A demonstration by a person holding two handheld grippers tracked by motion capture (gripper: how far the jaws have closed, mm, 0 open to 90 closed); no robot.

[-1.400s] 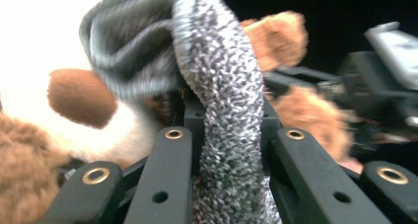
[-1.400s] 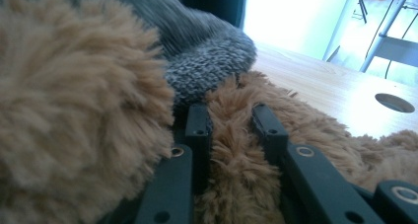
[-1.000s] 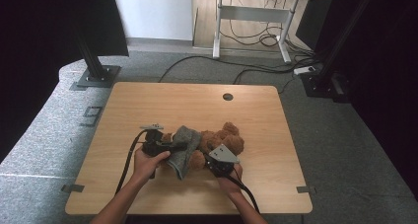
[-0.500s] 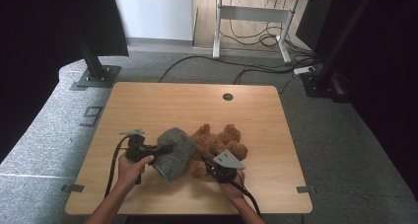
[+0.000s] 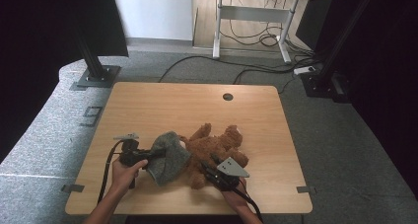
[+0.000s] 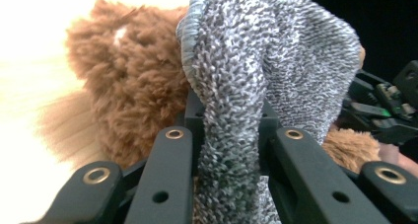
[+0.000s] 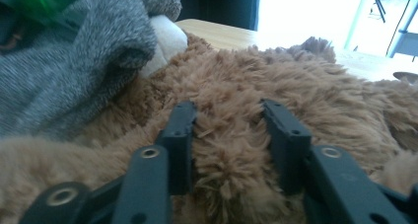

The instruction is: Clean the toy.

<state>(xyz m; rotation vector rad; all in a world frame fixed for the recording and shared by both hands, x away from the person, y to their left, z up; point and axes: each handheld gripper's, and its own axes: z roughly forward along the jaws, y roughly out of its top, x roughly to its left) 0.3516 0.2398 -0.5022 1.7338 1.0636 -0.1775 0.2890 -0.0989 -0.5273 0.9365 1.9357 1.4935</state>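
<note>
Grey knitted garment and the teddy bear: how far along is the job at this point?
Looks done: the grey knitted garment is picked up, clamped in the left gripper at the bear's end. In hand: the right gripper sits on the brown teddy bear, its jaws having just been opening with fur between them. Left: the bear's body lies bare on the table; the garment isn't over it yet.

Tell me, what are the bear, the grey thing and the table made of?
The bear looks like brown plush: long, shaggy, matte fibres. The grey thing seems a knitted fabric, with flecked loops of light and dark yarn. The table appears to be wood or wood-look laminate, smooth and pale with faint grain.
</note>
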